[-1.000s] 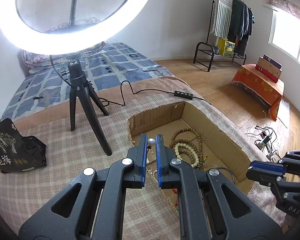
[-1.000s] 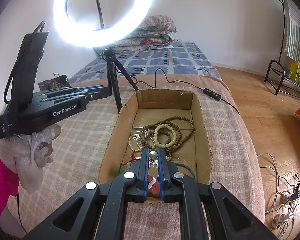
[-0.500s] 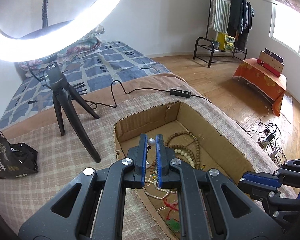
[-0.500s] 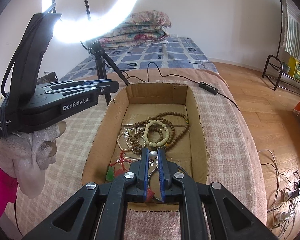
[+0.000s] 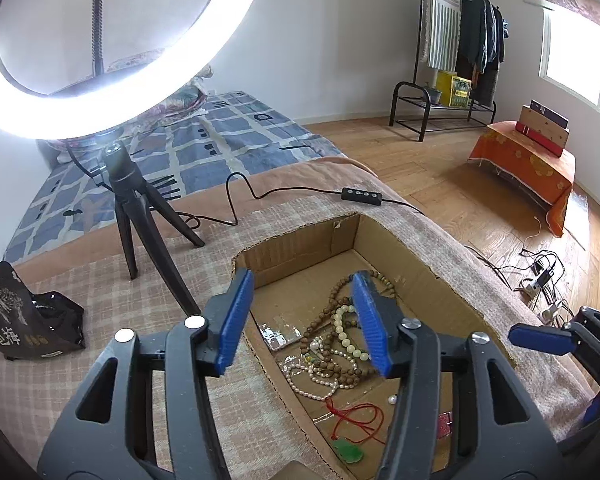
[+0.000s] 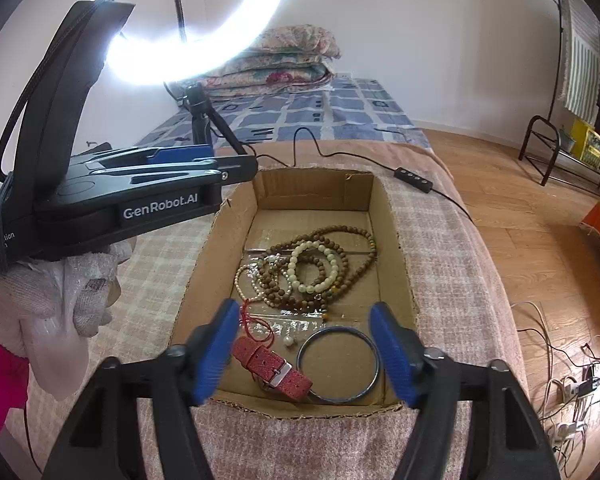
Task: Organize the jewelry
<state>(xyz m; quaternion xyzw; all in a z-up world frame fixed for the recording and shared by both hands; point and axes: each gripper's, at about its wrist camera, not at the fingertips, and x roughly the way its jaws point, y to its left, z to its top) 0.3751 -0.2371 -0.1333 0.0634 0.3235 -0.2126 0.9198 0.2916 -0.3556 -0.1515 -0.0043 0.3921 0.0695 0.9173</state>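
I am holding my left gripper (image 5: 304, 320) over the near left side of the cardboard box (image 5: 300, 242), its blue jaws spread wide with nothing between them, and my right gripper (image 6: 304, 354) is hovering over the near end of the same box, spread just as wide and also carrying nothing. The jewelry is all lying on the box floor. A heap of brown wooden bead strands (image 6: 352, 236) is sitting in the middle, with a pale green bead bracelet (image 6: 314, 264) resting on top of it and a white pearl strand (image 6: 246, 280) touching its left edge. Nearer to me, a red watch strap (image 6: 274, 368) is lying just beside a thin metal bangle (image 6: 338, 364), and a loose pearl (image 6: 288, 342) is sitting between the strap and the bead heap. A red cord (image 5: 356, 420) is trailing to a green jade pendant (image 5: 348, 450) at the near left corner. The box is resting on a checked blanket (image 6: 440, 248), with a lit ring light (image 5: 112, 92) on its tripod (image 5: 134, 220) standing beyond the box.
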